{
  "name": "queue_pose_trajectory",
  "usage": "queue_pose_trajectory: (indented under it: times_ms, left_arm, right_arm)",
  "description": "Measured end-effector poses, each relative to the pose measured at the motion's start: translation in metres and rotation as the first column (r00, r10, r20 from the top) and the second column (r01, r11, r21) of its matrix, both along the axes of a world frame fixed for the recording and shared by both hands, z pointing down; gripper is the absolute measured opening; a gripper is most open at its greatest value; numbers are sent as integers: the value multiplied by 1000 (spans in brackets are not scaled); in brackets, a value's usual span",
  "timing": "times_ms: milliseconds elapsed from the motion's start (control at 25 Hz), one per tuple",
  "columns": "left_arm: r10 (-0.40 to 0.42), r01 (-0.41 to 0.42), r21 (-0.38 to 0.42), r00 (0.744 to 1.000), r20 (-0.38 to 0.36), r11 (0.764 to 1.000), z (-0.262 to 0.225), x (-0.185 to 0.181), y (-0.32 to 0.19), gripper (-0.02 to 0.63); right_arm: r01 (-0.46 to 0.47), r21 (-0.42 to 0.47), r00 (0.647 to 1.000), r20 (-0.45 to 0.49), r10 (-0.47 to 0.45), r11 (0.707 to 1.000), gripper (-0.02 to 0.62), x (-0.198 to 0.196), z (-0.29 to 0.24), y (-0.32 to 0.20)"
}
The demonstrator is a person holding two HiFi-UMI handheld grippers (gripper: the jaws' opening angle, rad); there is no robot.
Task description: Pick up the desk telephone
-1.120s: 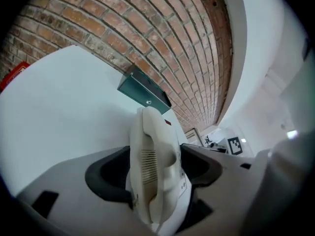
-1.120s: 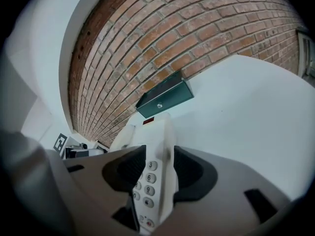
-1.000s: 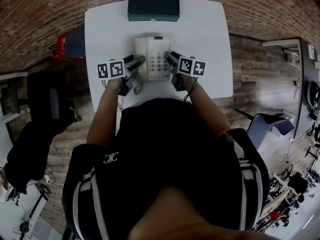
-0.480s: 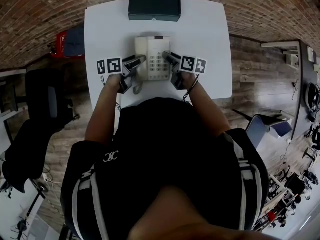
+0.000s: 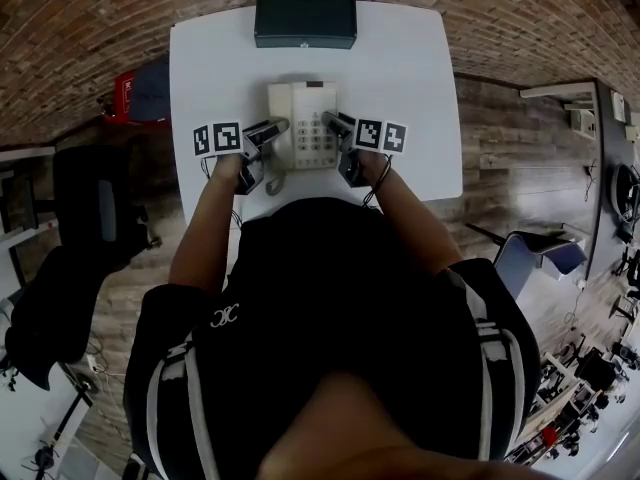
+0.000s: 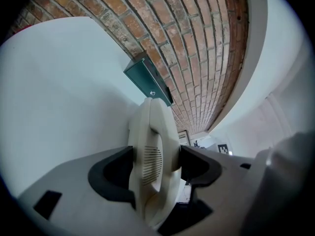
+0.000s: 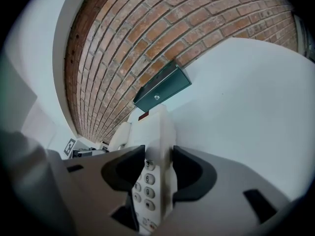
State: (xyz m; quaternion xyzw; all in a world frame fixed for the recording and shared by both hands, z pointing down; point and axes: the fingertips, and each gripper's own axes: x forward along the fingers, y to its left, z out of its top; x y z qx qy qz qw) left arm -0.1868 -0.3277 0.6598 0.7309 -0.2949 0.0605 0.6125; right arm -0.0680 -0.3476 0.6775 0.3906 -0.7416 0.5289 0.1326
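1. A brick wall [image 5: 500, 8] runs behind the far edge of the scene.
2. The white counter [image 5: 410, 88] stands against it, and the person leans over its near edge with both forearms stretched forward.
3. A dark green box [image 5: 305, 18] lies flat at the far edge of the counter, close to the wall.
4. The desk telephone [image 5: 305, 118], cream coloured, is in the middle of the counter, on the near side of the green box and apart from it. Its handset lies along its left side and its keypad is on the right. Whether its base is on the counter or just off it cannot be told.
5. The left gripper [image 5: 278, 126] reaches in from the left. Its tongs are clenched on the handset side of the telephone, with both dark pads pressed against the cream shell.
6. The right gripper [image 5: 328, 120] reaches in from the right. Its tongs have just been opening wider and now stand wide, grasping the keypad edge of the telephone, one pad on the key face and the other on the outer side.
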Motion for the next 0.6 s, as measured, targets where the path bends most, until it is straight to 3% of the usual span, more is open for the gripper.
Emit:
queue_pose_trajectory:
  times_ms: [280,600]
  left_arm:
    - [4,-4,24,1000,11,1000,-11,6,12,295]
    - [-8,4,132,999,31,991,-55,14,2,290]
  right_arm:
    - [28,52,999,-48,-26,998,160,4,-15,3]
    - [36,172,998,-66,-25,984,156,12,-62,-10]
